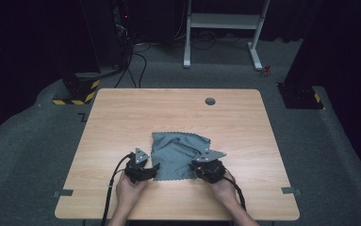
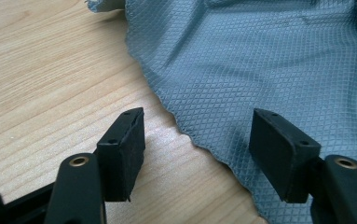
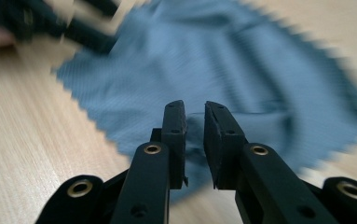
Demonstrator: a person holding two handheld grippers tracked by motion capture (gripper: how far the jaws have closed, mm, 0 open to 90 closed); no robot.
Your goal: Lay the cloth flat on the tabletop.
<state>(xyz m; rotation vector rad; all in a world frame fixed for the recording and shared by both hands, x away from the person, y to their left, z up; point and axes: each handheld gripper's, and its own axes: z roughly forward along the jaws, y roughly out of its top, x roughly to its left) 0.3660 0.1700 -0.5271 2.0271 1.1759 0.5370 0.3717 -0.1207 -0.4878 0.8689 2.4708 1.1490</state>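
Left gripper (image 2: pixel 197 140) wide astride grey cloth (image 1: pixel 176 155) edge, right gripper (image 3: pixel 195 114) narrow, gripping nothing, wooden table (image 1: pixel 121 117)

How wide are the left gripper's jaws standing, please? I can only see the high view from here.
Observer: The left gripper is wide open. One pad is over the bare table, the other over the grey cloth, and the cloth's zigzag edge runs between them.
Operator: Thank you. And the right one's jaws?
Observer: The right gripper has its jaws almost together, with a slim gap left between the pads. It points at the cloth.
Operator: Does the cloth lie flat by the left gripper?
Observer: Yes, there it lies flat on the wood, and it shows a fine diamond weave.
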